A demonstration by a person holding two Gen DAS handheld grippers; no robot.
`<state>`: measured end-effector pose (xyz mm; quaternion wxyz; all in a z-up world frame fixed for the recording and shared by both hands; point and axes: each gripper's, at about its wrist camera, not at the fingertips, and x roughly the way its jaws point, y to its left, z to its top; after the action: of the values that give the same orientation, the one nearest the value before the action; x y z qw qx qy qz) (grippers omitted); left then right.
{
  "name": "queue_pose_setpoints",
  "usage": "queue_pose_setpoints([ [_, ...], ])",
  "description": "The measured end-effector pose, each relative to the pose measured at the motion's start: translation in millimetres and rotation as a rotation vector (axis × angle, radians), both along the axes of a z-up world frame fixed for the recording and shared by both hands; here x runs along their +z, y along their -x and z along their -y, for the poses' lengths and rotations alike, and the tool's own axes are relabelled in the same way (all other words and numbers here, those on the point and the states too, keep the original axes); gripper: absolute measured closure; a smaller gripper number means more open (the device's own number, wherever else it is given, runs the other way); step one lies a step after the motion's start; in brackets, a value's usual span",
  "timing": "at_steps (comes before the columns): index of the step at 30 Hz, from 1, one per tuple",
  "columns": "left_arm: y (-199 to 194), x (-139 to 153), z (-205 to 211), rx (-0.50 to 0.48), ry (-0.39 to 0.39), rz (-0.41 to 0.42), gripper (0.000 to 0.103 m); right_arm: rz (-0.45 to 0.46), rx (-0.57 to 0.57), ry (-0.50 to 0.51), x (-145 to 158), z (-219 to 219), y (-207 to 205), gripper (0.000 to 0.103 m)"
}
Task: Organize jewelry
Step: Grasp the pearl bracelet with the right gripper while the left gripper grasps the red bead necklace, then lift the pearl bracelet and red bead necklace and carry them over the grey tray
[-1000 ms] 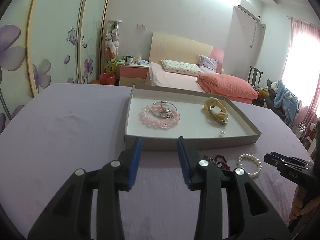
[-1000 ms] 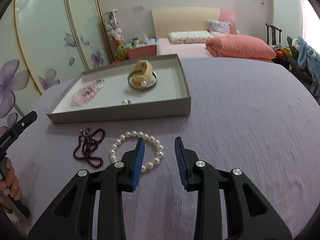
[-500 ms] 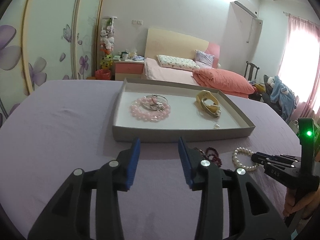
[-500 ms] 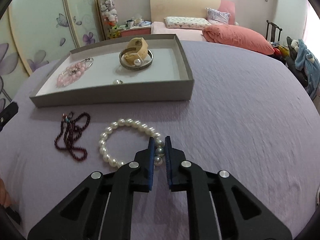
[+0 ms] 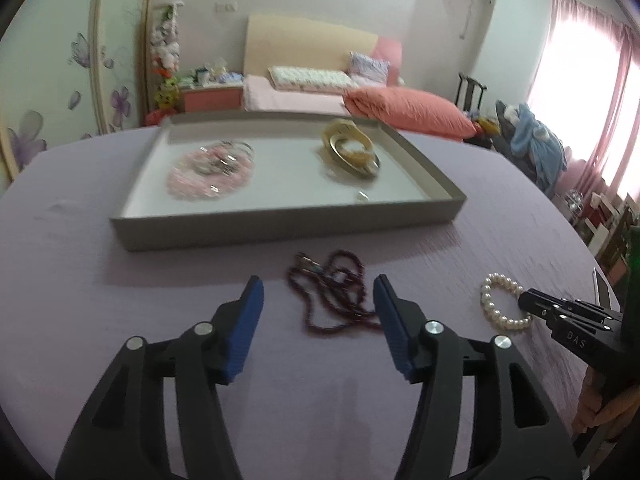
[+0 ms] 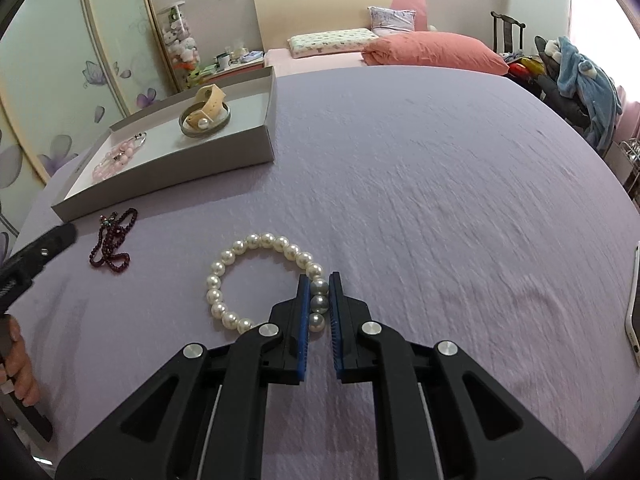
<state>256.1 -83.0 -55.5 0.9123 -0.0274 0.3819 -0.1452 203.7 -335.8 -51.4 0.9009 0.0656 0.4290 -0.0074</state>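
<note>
- R gripper (image 6: 319, 300) nearest; jaws clenched on the pearl bracelet (image 6: 256, 280), 3 beads pinched between the blue pads (image 6: 304, 312); rest of the loop lies flat on the purple cloth (image 6: 440, 200); prob. gripped at the near edge so it lifts as 1 ring
- L gripper (image 5: 318, 300) released, nothing between the pads; jaws have just been opening, straddling the dark bead necklace (image 5: 332, 296), which lies in a loose heap on the cloth; wide stance likely meant to take in the whole bunch
- necklace & bracelet both sit just in front of the tray (image 5: 280, 224), not yet in it
- farther: tray holds a pink bead bracelet (image 5: 208, 176) at its L end w/ a metal piece on top, a tan strap (image 6: 208, 106) coiled in a bangle at the R end, 1 loose pearl (image 5: 362, 197); grouping looks like sorting by piece
- phone edge (image 6: 634, 320) at far R of cloth; bed (image 6: 360, 40) behind
</note>
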Motion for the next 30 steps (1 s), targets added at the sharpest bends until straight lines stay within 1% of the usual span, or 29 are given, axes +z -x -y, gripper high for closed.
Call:
queue_pose_setpoints([
  [2, -3.7, -3.9, 7.2, -0.01, 0.0, -0.025, 0.04, 0.001, 0.0, -0.009, -0.1, 0.6, -0.8, 0.093],
  [4, -8.6, -7.4, 16.5, -0.018, -0.017, -0.051, 0.037, 0.001, 0.003, -0.017, -0.2, 1.8, -1.3, 0.093],
  [8, -19.7, -15.7, 32.5, -0.007, -0.077, -0.078, 0.036, 0.003, 0.005, -0.033, -0.4, 6.4, 0.5, 0.093],
  [12, -29.6, -21.3, 35.5, 0.029, -0.109, -0.104, 0.037, 0.004, 0.006, -0.043, -0.2, 10.1, 1.8, 0.093],
  [13, -31.0, -21.6, 36.2, 0.035, -0.117, -0.105, 0.039, 0.004, 0.006, -0.043, -0.2, 10.2, 1.9, 0.093],
  [14, -31.6, -21.7, 36.6, 0.043, -0.125, -0.103, 0.044, 0.004, 0.006, -0.043, -0.2, 10.4, 2.1, 0.092],
  [16, -32.9, -21.3, 36.9, 0.056, -0.147, -0.095, 0.073, 0.004, 0.006, -0.043, -0.1, 10.5, 2.1, 0.092],
  [18, -33.5, -20.2, 33.3, 0.046, -0.124, -0.099, 0.09, 0.004, 0.006, -0.044, -0.1, 10.9, 2.1, 0.092],
  [21, -32.5, -18.9, 22.6, 0.044, -0.071, -0.102, 0.093, 0.005, 0.005, -0.045, 0.0, 10.8, 2.3, 0.092],
  [23, -29.1, -15.5, 15.8, 0.045, -0.045, -0.089, 0.098, 0.005, 0.005, -0.046, 0.0, 10.9, 2.3, 0.092],
  [25, -24.0, -10.8, 5.2, 0.039, -0.008, -0.083, 0.098, 0.006, 0.003, -0.051, 0.2, 11.2, 2.2, 0.092],
  [30, -4.7, 6.9, -18.8, 0.049, 0.028, -0.014, 0.098, 0.009, -0.001, -0.07, 0.8, 13.1, 3.3, 0.093],
])
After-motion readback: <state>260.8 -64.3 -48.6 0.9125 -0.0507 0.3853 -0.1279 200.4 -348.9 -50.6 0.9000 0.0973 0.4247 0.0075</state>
